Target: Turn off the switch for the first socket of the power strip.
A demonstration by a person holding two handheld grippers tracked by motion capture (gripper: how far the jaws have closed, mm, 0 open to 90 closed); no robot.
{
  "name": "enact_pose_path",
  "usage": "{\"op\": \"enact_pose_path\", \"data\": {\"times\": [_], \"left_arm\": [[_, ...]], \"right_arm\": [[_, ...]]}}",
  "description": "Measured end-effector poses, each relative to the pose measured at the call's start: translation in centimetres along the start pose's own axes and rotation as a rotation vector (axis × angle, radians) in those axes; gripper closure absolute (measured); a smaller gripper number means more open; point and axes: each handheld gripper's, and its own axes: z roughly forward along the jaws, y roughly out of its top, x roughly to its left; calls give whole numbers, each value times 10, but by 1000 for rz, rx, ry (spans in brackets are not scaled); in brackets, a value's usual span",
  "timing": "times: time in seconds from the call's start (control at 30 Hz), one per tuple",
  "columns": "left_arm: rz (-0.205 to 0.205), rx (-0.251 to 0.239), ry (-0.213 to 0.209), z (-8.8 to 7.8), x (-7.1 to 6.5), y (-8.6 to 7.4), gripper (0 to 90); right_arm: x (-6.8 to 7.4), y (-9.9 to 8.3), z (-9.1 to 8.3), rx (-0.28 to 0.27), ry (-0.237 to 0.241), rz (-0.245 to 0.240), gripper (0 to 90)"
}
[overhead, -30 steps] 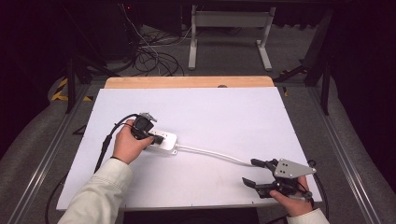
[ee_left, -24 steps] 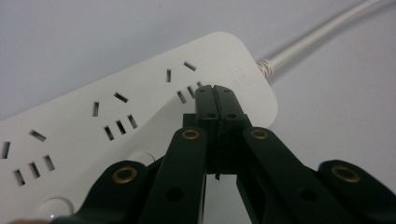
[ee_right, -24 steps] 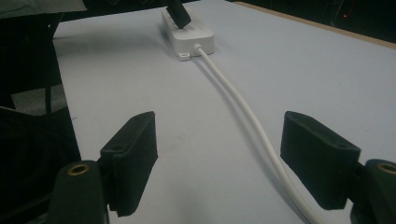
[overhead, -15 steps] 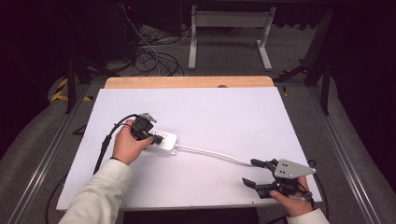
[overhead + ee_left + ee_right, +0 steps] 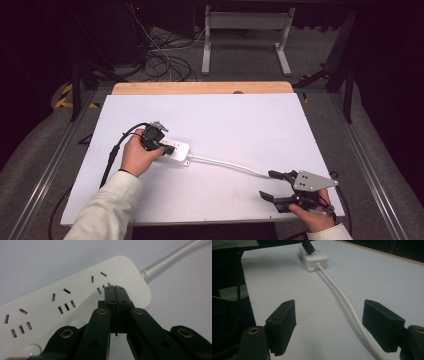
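Observation:
A white power strip (image 5: 177, 150) lies flat on the white table, left of centre; its white cord (image 5: 225, 164) runs right toward the front right corner. My left gripper (image 5: 168, 148) is shut. In the left gripper view its tips (image 5: 115, 290) sit together on the strip's (image 5: 75, 300) top face, at the socket nearest the cord (image 5: 170, 257). My right gripper (image 5: 269, 185) stands open near the front right edge. In the right gripper view the cord (image 5: 342, 297) passes along the table between the wide jaws (image 5: 329, 315), closer to the right one and untouched by the pads. The strip (image 5: 314, 258) lies farther off.
The white tabletop (image 5: 240, 120) has a wooden strip (image 5: 200, 88) along its far edge. Beyond it a metal stand (image 5: 245, 30) and tangled cables (image 5: 160, 60) sit on the floor. A black cable (image 5: 112, 155) trails from the left gripper toward the front left.

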Motion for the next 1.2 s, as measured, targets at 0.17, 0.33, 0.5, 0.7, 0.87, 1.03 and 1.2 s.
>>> {"op": "enact_pose_path", "data": {"times": [0.17,0.33,0.5,0.7,0.87,1.03,1.2], "left_arm": [[3,6,7,1,0,0,900],[-3,7,6,1,0,0,900],[2,7,11,1,-1,0,900],[17,5,24,2,-3,0,900],[30,6,48,2,-4,0,900],[34,6,52,1,-4,-1,900],[38,3,57,2,-5,-1,900]], "right_arm": [[0,0,0,0,2,0,275],[0,0,0,-1,3,0,275],[0,0,0,2,2,-2,275],[1,0,0,1,4,-2,274],[1,0,0,2,4,-2,274],[1,0,0,2,4,-1,274],[1,0,1,2,5,-3,273]]}}
